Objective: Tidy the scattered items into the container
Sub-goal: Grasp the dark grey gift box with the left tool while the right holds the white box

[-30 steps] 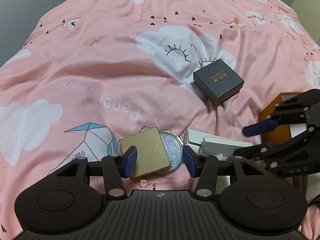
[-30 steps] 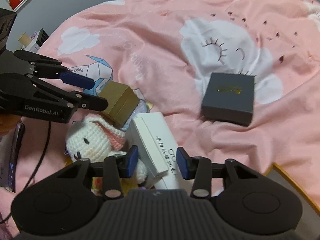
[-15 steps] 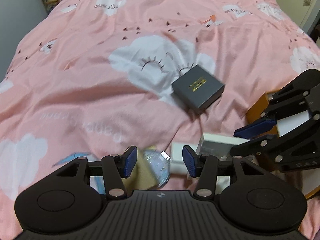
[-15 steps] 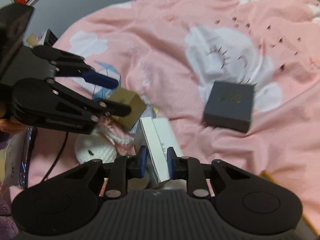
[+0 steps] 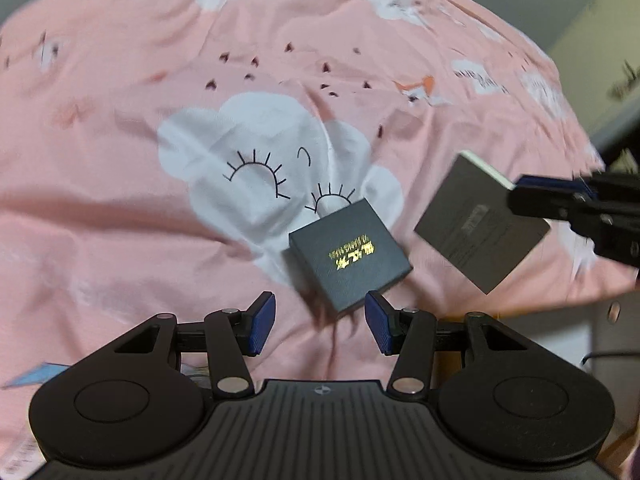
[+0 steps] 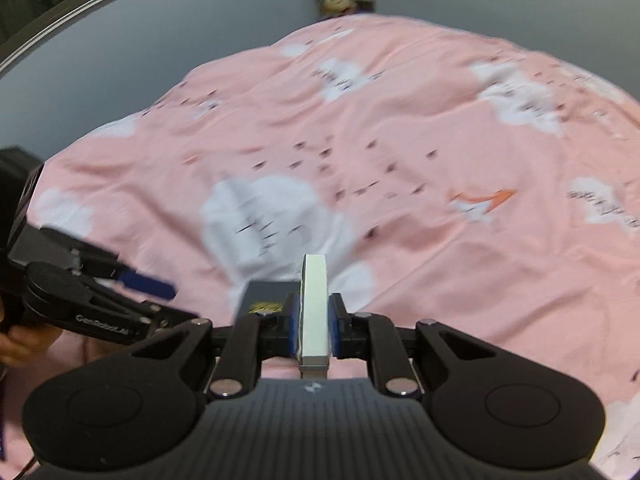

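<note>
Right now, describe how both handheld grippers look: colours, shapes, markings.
Both are matte black. The left gripper has blue ribbed finger pads, silver pivot screws, two round discs flanking a ribbed centre plate, and white "GenRobot.AI" lettering on its side. The right gripper is built the same. A bare hand grips the left one.

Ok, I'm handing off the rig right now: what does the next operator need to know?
Right hand-held gripper: shut on the flat white box, lifted clear of the bed.
Left hand-held gripper: open, empty, hovering just short of the dark box with gold lettering, which lies on the bedspread.
Done: white box picked up.
Left: drop it into the container, which is not clearly in view now, then collect the dark box and whatever else lies out of frame.
</note>
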